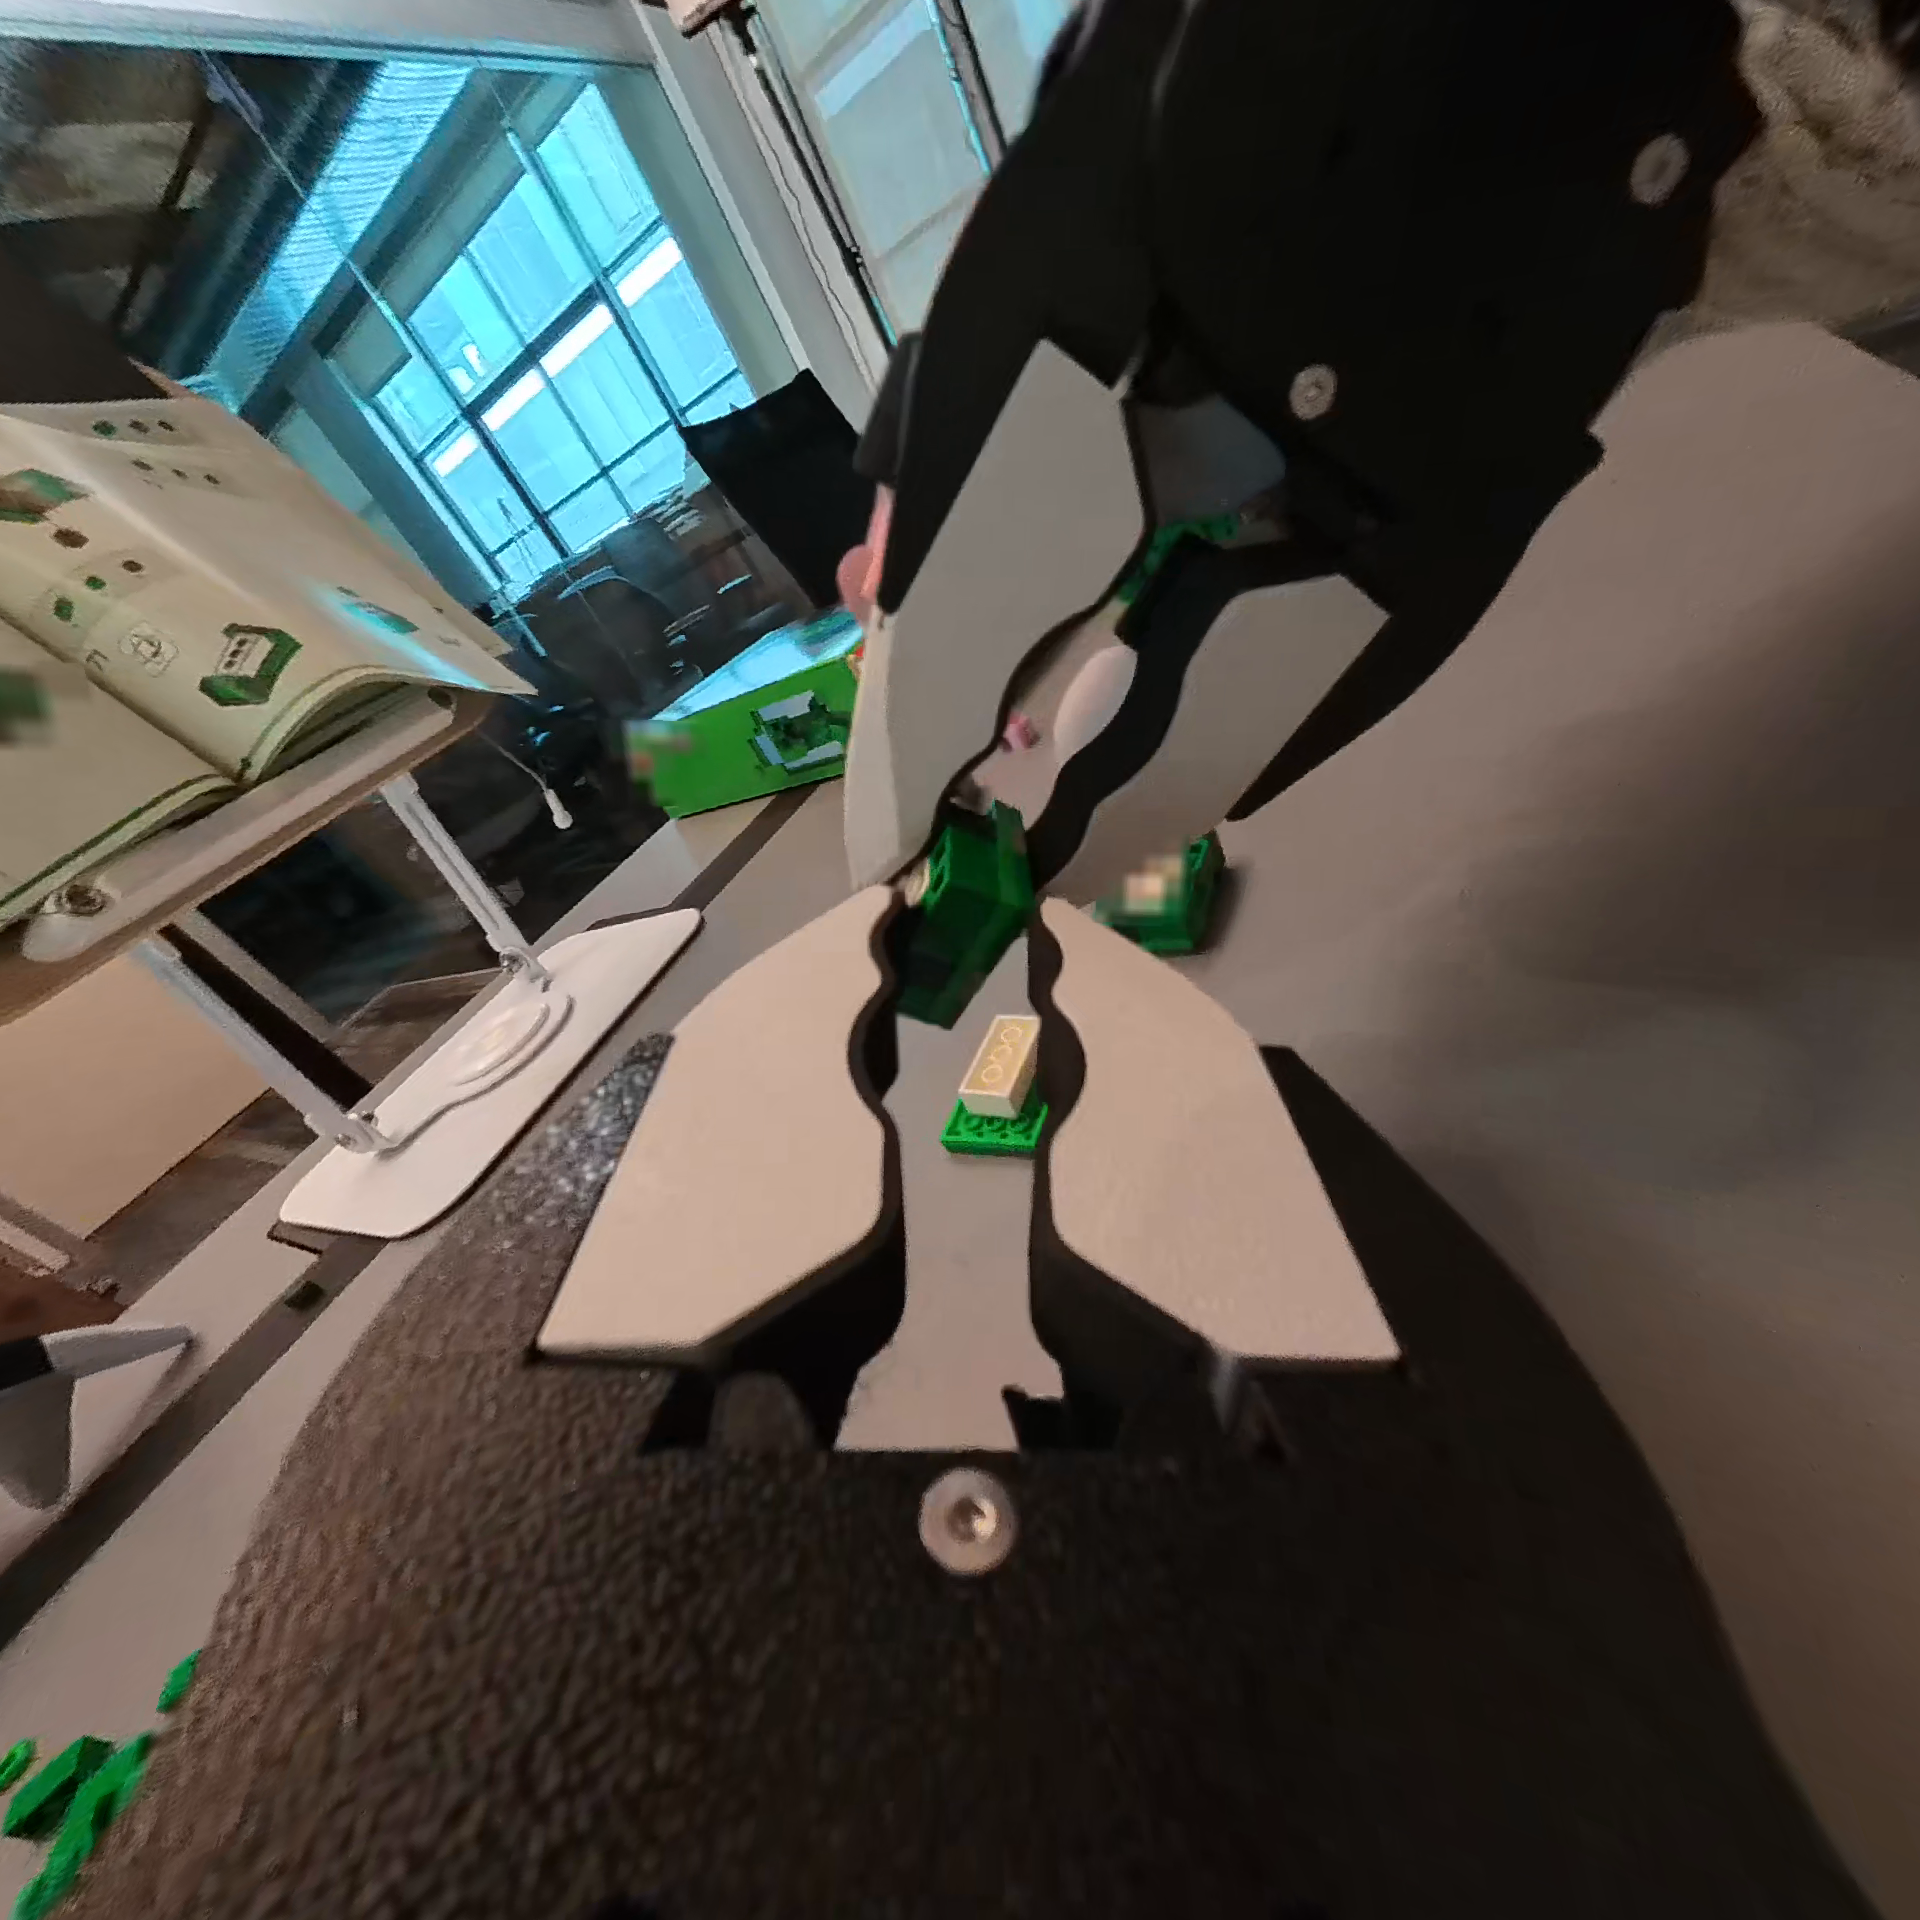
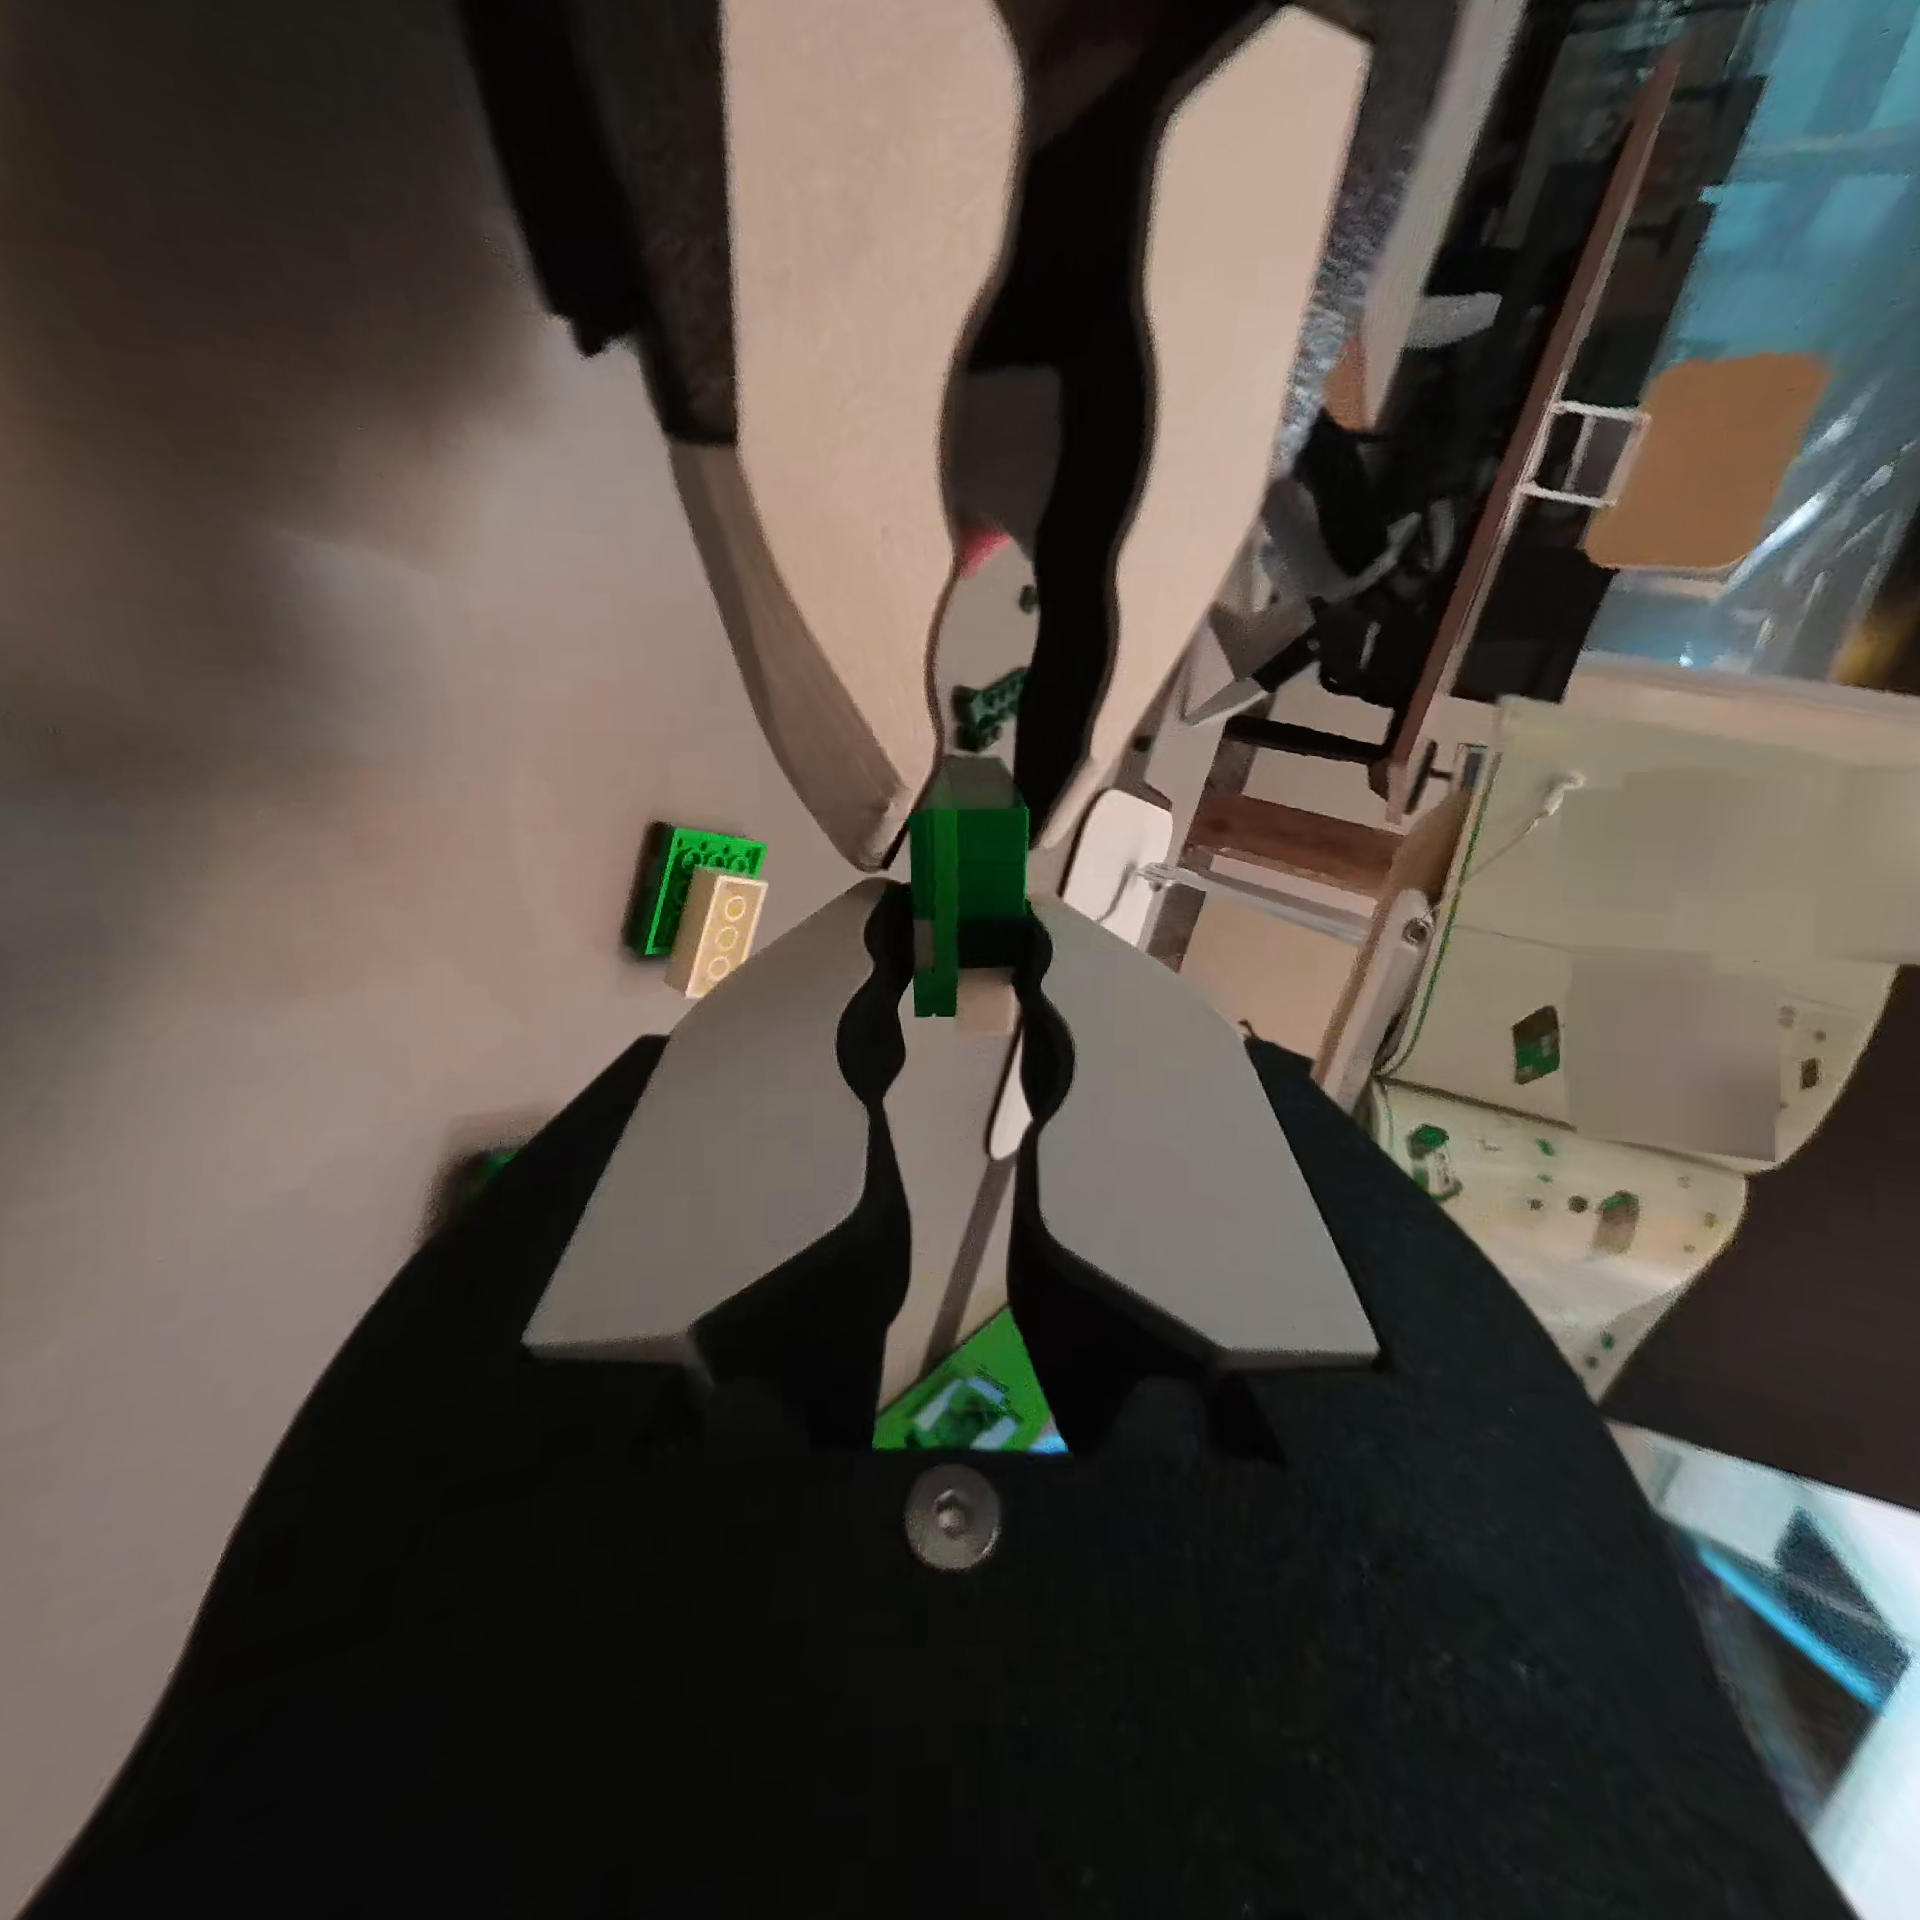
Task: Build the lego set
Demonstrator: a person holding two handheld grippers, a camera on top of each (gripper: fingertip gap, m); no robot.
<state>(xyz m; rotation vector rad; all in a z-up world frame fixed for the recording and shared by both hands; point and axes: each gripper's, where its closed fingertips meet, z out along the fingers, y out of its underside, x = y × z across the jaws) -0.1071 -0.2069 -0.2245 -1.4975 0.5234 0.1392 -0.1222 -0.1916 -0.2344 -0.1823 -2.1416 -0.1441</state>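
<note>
We see two handheld grippers meeting tip to tip above a grey table [image 1: 1558,935], both closed on the same small dark green brick assembly [image 1: 961,925]. The left gripper [image 1: 956,935] clamps its lower part between its fingertips. The right gripper [image 2: 951,935] pinches the other end, and in the left wrist view it comes in from above.

We judge the build to be at an early or middle stage. The held piece is only a few bricks stacked together, with a pale brick showing at one end in the right wrist view. On the table just beyond it sits a second sub-assembly, a cream brick on a green plate [image 1: 995,1091]. A further green build [image 1: 1169,894] stands near the right gripper, partly hidden by a blurred patch. Loose green bricks [image 1: 73,1787] lie unused at the table's near left corner, so we think plenty is left to do.

An open instruction booklet [image 1: 187,634] rests on a white stand [image 1: 488,1081] to the left, showing pictures of green parts. A green set box [image 1: 758,738] lies farther back on the table. We cannot read any writing on the booklet or box; the print is too small and blurred.
</note>
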